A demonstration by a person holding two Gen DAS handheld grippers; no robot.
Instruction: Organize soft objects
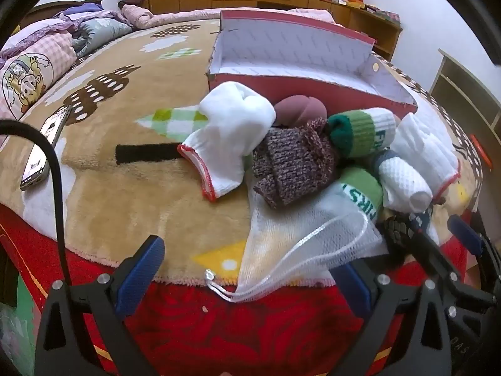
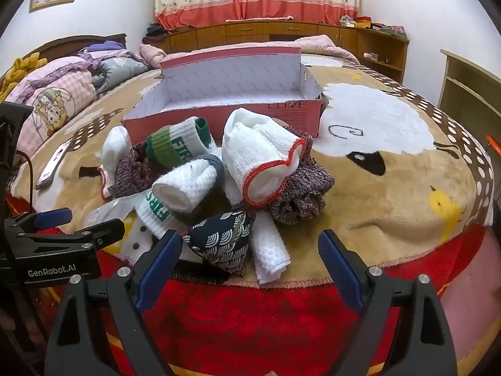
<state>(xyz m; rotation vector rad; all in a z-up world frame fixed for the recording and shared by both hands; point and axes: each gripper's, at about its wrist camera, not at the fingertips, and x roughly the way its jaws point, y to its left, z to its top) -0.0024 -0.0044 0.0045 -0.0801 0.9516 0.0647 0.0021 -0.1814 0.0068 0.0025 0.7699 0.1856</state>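
— Two grippers hovering over the near edge of a tan cartoon blanket (image 2: 391, 188), both empty. Left gripper (image 1: 250, 269) spreading its blue pads (image 1: 144, 269) wide above a white mesh bag (image 1: 294, 241); right gripper (image 2: 250, 263) gaping just as wide, framing a navy wave-print pouch (image 2: 222, 238).

— Lying where, the soft things?

— Piling up in a loose heap on the blanket, just in front of an open pink box (image 2: 225, 116). Standing with lid raised and white lining showing, holding nothing visible.

— Making up the heap?

— Sitting to the left in the left wrist view, a white glove with red-stitched cuff (image 1: 228, 134). Resting beside it, a mauve knit piece (image 1: 291, 163) and a pinkish round item (image 1: 297, 109), too hidden to identify. Leaning on the knit, a green-and-white rolled sock (image 1: 360, 131) lettered "FIRS". Touching it on the right, a white waffle-knit roll (image 1: 404, 185).

— And through the right wrist camera?

— Crowning the pile, a second red-cuffed white glove (image 2: 263, 159), draping over more mauve knit (image 2: 300, 188). Lying flat next to the pouch, a folded white waffle cloth (image 2: 269, 250).

— Anything off to the side?

— Resting well apart on the blanket's left, a phone (image 1: 43, 147). Bunching at the headboard end, pink checked bedding (image 2: 53, 94).
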